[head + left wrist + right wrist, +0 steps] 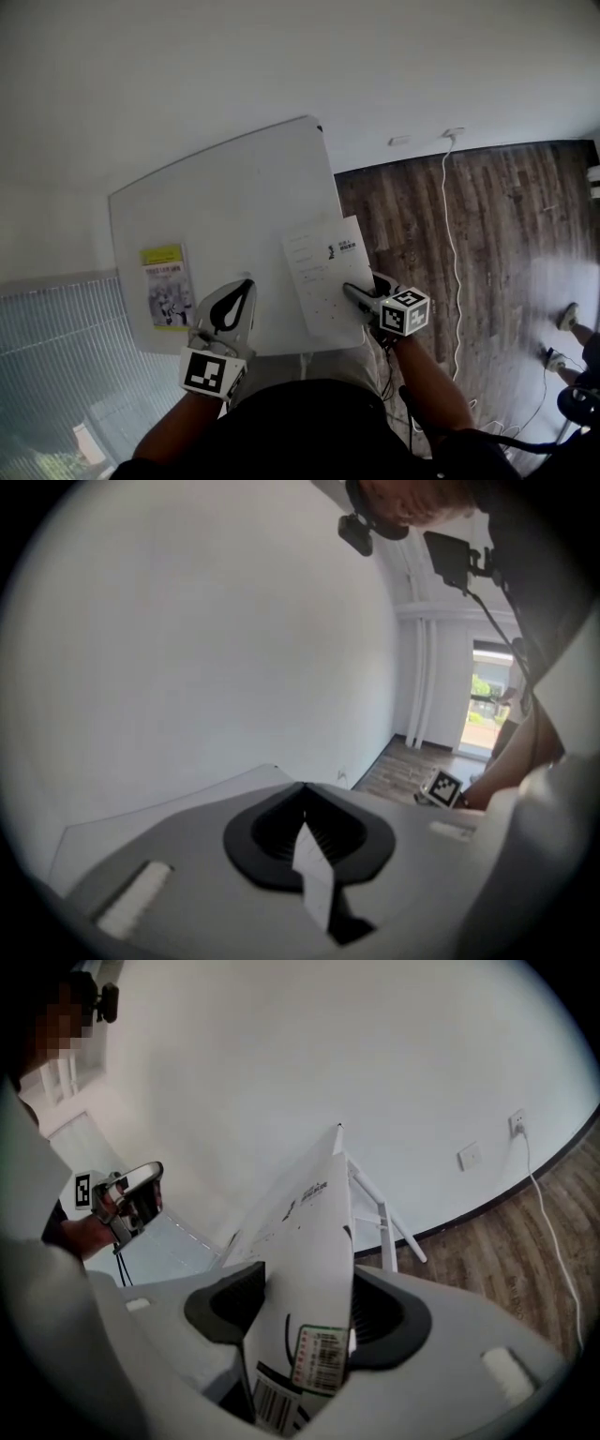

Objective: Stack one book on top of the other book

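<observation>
A white book (pixel 323 277) lies at the right front of the white table (pixel 234 187) and sticks out past its edge. My right gripper (pixel 354 292) is shut on its near right edge. In the right gripper view the book (pixel 314 1213) runs away from the jaws, barcode end nearest, with both pads against it. A second book with a yellow and green cover (pixel 166 286) lies flat at the table's left front. My left gripper (pixel 247 283) hovers over the front edge between the two books, jaws shut on nothing; its tips (pixel 302 789) meet.
Dark wooden floor (pixel 469 244) lies right of the table, with a white cable (pixel 451 216) running to a wall outlet (pixel 454 133). A ribbed grey surface (pixel 56 347) sits on the left. White table legs (pixel 380 1218) show under the far corner.
</observation>
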